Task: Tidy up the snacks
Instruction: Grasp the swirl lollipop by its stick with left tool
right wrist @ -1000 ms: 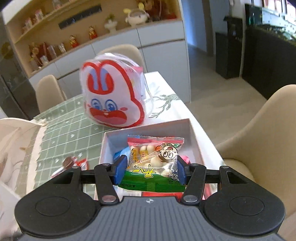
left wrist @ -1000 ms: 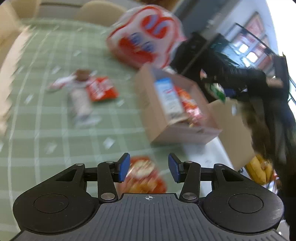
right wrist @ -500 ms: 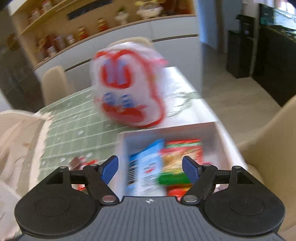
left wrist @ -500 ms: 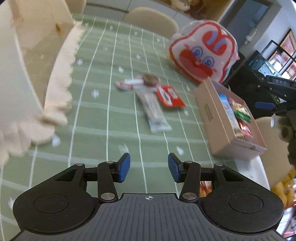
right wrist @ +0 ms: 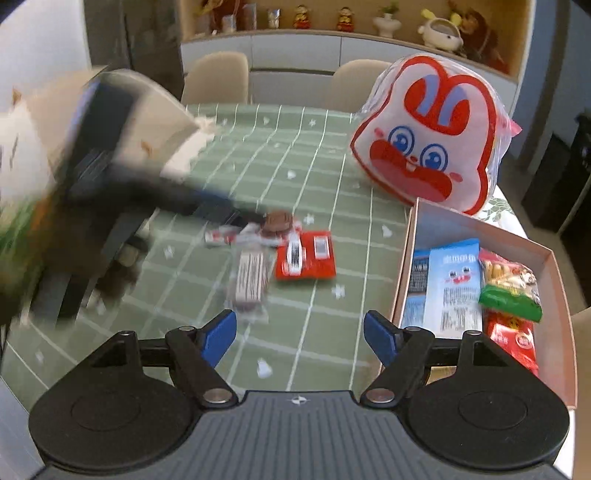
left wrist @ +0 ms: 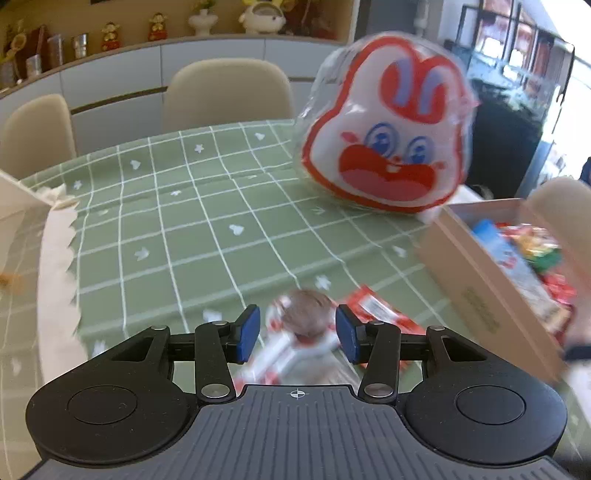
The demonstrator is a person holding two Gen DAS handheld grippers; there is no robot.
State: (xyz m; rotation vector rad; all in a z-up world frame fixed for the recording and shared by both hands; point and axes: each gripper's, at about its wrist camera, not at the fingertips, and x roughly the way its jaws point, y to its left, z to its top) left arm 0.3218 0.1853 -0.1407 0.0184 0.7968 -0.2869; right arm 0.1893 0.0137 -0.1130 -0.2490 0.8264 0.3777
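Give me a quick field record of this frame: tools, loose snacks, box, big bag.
left tool: open, brown-topped snack between the pads, not gripped
right tool: open, nothing between the pads
loose snacks: red packet, striped packet on the green tablecloth
box: holds blue packet, green-ended packet, red packet
rabbit-face bag: upright behind the box

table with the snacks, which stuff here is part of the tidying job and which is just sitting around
Part of the job:
- cardboard box, already holding packets
- loose red packet
- brown-topped snack
- clear wrapped bar
- left gripper, open around the brown-topped snack
- right gripper, open, empty

Just lying about:
- rabbit-face bag
- chairs
- shelf figurines
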